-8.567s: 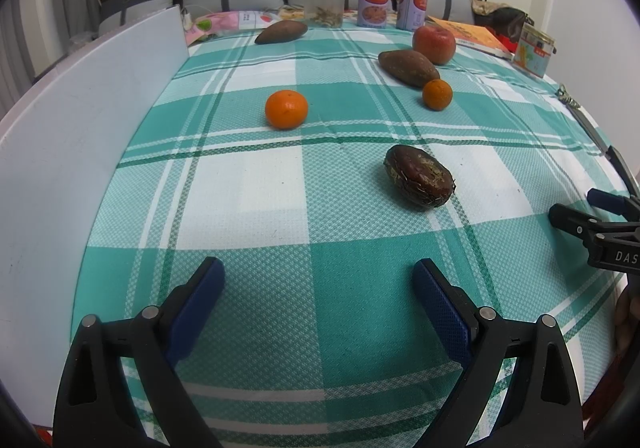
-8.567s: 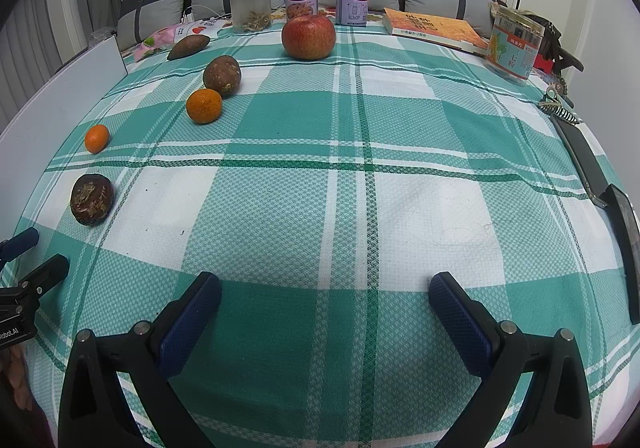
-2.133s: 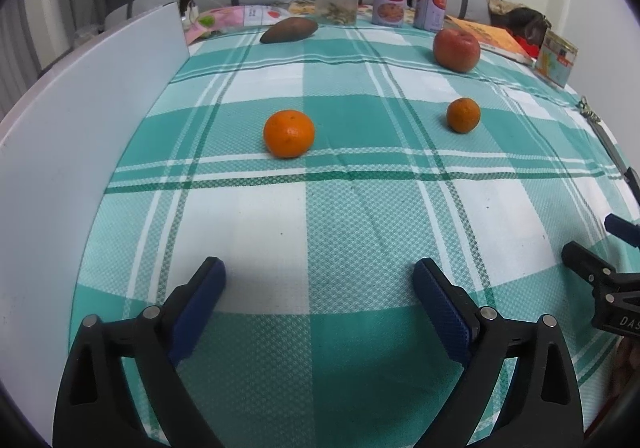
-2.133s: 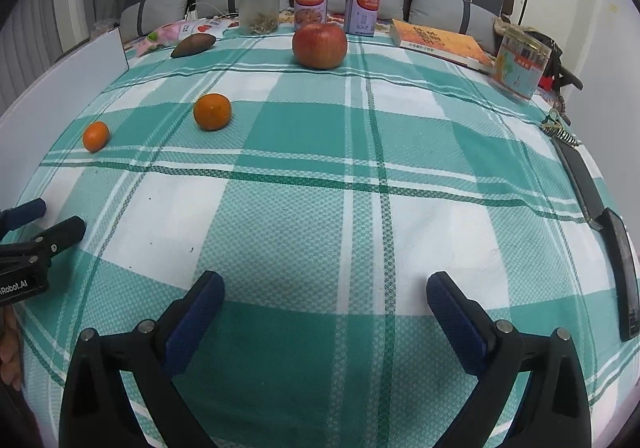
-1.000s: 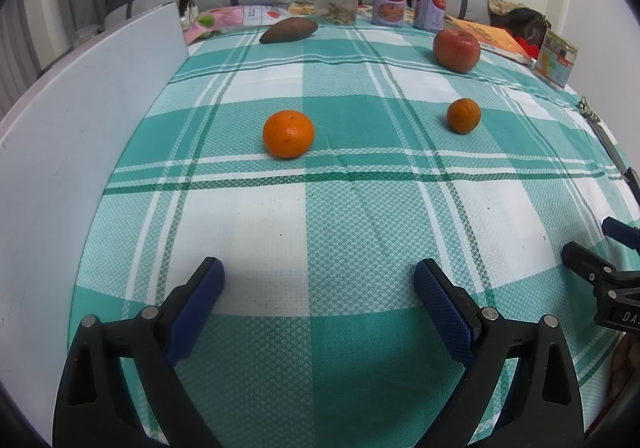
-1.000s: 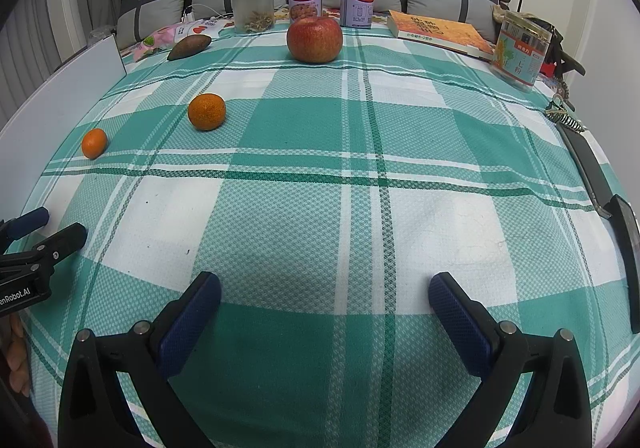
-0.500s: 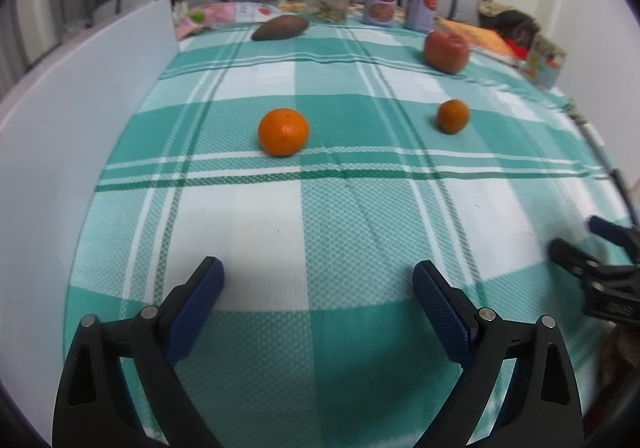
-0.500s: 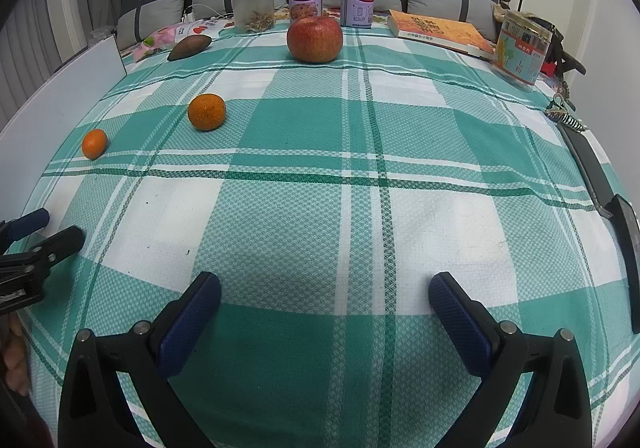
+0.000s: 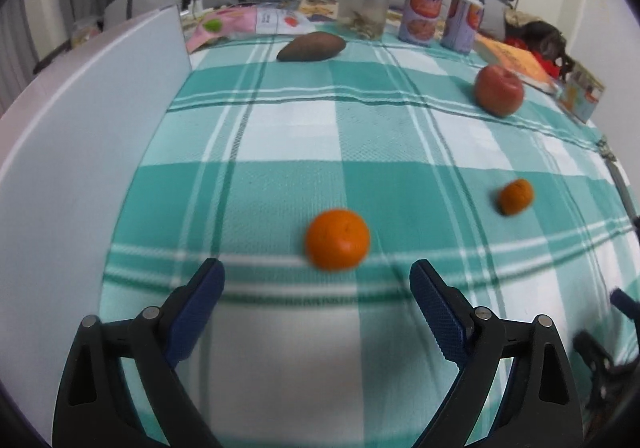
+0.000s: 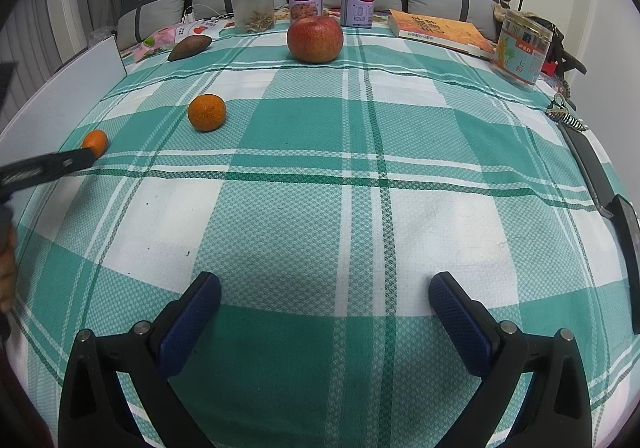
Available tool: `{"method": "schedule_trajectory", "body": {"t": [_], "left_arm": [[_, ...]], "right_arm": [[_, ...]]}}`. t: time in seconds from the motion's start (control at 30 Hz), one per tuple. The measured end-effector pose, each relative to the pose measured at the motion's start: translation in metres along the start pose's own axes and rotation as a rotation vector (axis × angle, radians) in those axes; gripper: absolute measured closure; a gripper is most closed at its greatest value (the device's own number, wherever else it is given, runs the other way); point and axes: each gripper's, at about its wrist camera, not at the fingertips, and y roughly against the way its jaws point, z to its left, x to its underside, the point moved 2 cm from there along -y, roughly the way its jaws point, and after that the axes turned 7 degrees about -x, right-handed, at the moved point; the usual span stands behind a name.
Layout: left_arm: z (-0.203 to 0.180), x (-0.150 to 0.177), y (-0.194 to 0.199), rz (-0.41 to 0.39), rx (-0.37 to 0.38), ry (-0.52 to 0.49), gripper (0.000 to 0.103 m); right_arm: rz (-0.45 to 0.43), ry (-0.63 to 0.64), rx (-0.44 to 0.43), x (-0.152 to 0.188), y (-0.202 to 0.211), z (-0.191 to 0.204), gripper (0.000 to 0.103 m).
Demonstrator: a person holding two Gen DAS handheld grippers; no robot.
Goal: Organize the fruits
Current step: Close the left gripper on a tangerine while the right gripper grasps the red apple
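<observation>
The left gripper (image 9: 316, 280) has its jaws closing, nothing between them yet; the near mandarin (image 9: 337, 239) sits just beyond. Likely light, round and soft-skinned, it wants gentle pads across its middle. The right gripper (image 10: 325, 290) hangs wide and empty.

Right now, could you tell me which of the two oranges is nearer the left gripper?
The bigger-looking orange, just ahead of the left gripper; the other orange lies off to the right.

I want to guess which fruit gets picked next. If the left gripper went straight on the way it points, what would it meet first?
Most likely the nearer orange, lying just ahead, roughly centred between the closing jaws of the left gripper, with nothing between them yet. Depth is unclear, so it could touch the checked tablecloth first.
</observation>
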Motion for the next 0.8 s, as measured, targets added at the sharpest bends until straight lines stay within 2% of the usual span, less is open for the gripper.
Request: {"method": "schedule_trajectory", "body": {"t": [0.03, 0.07, 0.1, 0.13, 0.33, 0.4, 0.47, 0.67, 0.73, 0.8], "left_arm": [[0.002, -0.001, -0.003, 0.004, 0.004, 0.01, 0.03], [0.003, -0.002, -0.006, 0.013, 0.001, 0.016, 0.037], [0.003, -0.003, -0.005, -0.007, -0.013, 0.012, 0.048], [0.004, -0.002, -0.003, -0.01, 0.004, 0.01, 0.071], [0.008, 0.012, 0.013, -0.001, 0.038, -0.008, 0.073], [0.011, 0.02, 0.021, 0.002, 0.046, -0.007, 0.073], [0.012, 0.025, 0.025, 0.008, 0.052, -0.008, 0.073], [0.014, 0.032, 0.032, 0.02, 0.079, 0.026, 0.073], [0.015, 0.034, 0.033, 0.022, 0.083, 0.028, 0.073], [0.015, 0.035, 0.034, 0.023, 0.082, 0.017, 0.073]], "right_arm": [[0.0, 0.0, 0.0, 0.0, 0.0, 0.0, 0.0], [0.0, 0.0, 0.0, 0.0, 0.0, 0.0, 0.0], [0.0, 0.0, 0.0, 0.0, 0.0, 0.0, 0.0], [0.0, 0.0, 0.0, 0.0, 0.0, 0.0, 0.0], [0.004, -0.002, -0.009, 0.0, 0.0, 0.0, 0.0], [0.03, -0.019, -0.051, -0.011, -0.001, -0.003, 0.0], [0.013, -0.047, -0.101, -0.036, -0.003, -0.009, 0.0], [-0.046, 0.01, -0.081, -0.171, -0.045, -0.01, 0.0], [-0.02, 0.025, -0.064, -0.207, -0.074, -0.008, 0.0], [0.053, 0.042, -0.036, -0.231, -0.108, -0.001, 0.0]]}}
